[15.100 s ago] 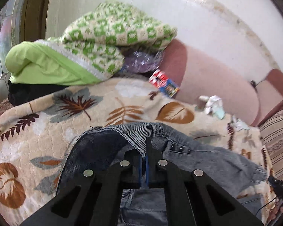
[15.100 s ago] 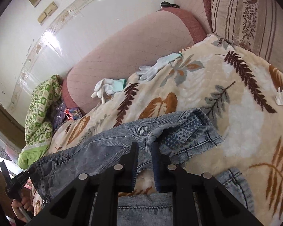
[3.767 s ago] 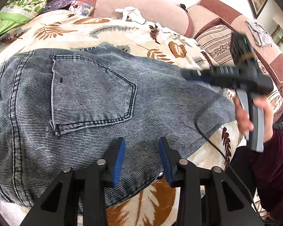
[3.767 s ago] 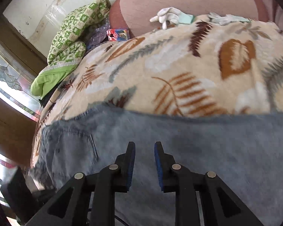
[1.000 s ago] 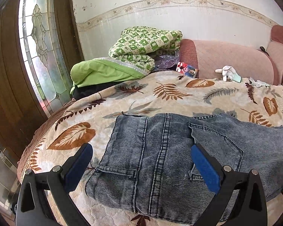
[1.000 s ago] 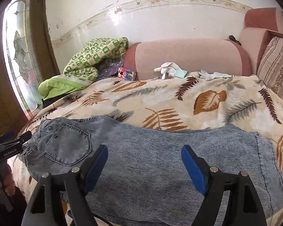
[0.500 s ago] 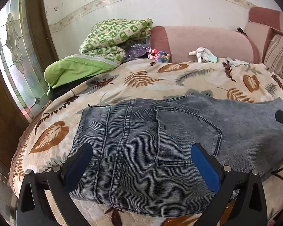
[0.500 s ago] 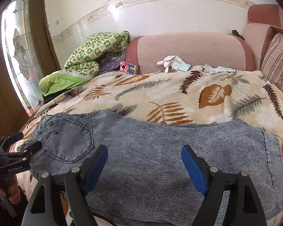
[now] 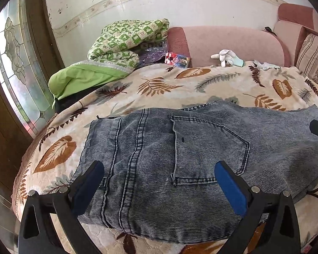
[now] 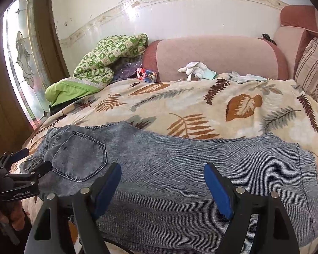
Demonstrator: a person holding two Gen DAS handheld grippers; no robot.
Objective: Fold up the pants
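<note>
"GenRobot.AI" is printed on the left gripper [image 10: 35,165]. Ribbed grey denim pants [image 10: 180,169] lie flat along the leaf-print blanket's [image 10: 201,105] near edge. Both the left and the right gripper [image 10: 162,180] gape wide, holding nothing.

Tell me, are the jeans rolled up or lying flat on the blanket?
Lying flat. The jeans are spread lengthwise across the leaf-print blanket, back pocket facing up, apparently folded leg over leg.
</note>
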